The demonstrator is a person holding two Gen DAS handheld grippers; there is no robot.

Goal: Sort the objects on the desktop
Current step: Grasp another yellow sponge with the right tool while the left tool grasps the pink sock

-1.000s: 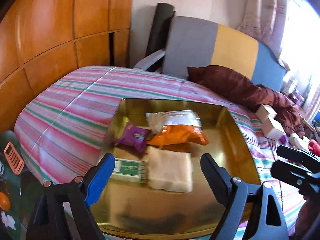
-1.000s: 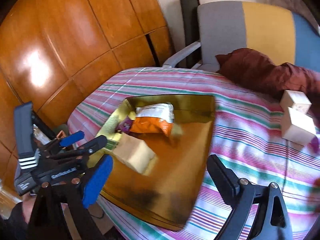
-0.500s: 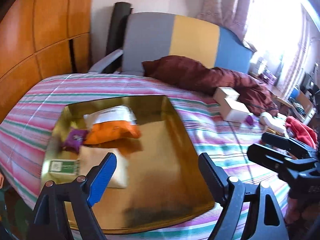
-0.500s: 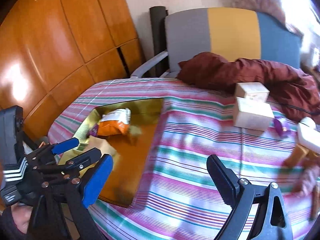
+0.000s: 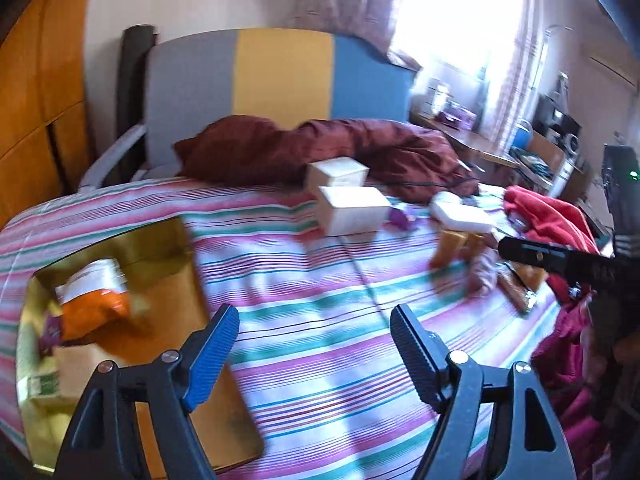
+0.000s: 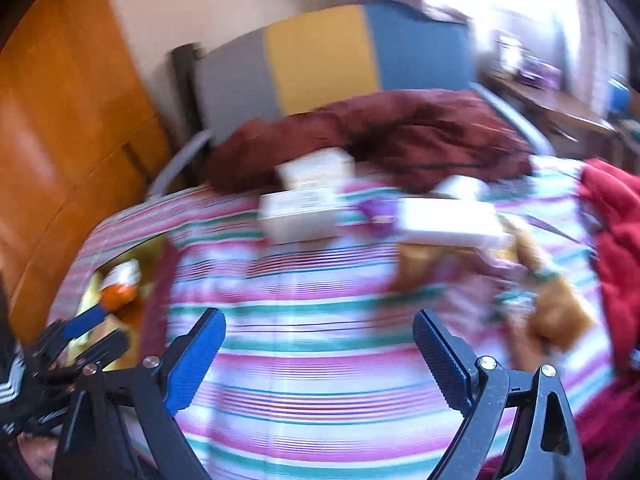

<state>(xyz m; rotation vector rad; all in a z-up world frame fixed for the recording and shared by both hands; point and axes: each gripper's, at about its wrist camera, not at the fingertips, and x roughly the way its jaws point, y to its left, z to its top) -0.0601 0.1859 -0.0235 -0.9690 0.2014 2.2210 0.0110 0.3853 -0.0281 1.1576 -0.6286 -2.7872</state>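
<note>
Blown-out window (image 5: 460,20) glare, motion blur

Left gripper (image 5: 314,330) closing, seemingly empty.

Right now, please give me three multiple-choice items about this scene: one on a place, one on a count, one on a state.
1. Where does the orange snack bag lie?
A. in the gold tray
B. on the maroon blanket
C. on the white boxes

2. How many white boxes stand before the maroon blanket?
A. one
B. two
C. four

3. What do the fingers of the right gripper hold?
A. a white box
B. the orange bag
C. nothing

Answers:
1 A, the bag rests inside the tray at the left.
2 B, one box stands behind the other.
3 C, only striped cloth shows between them.
</note>
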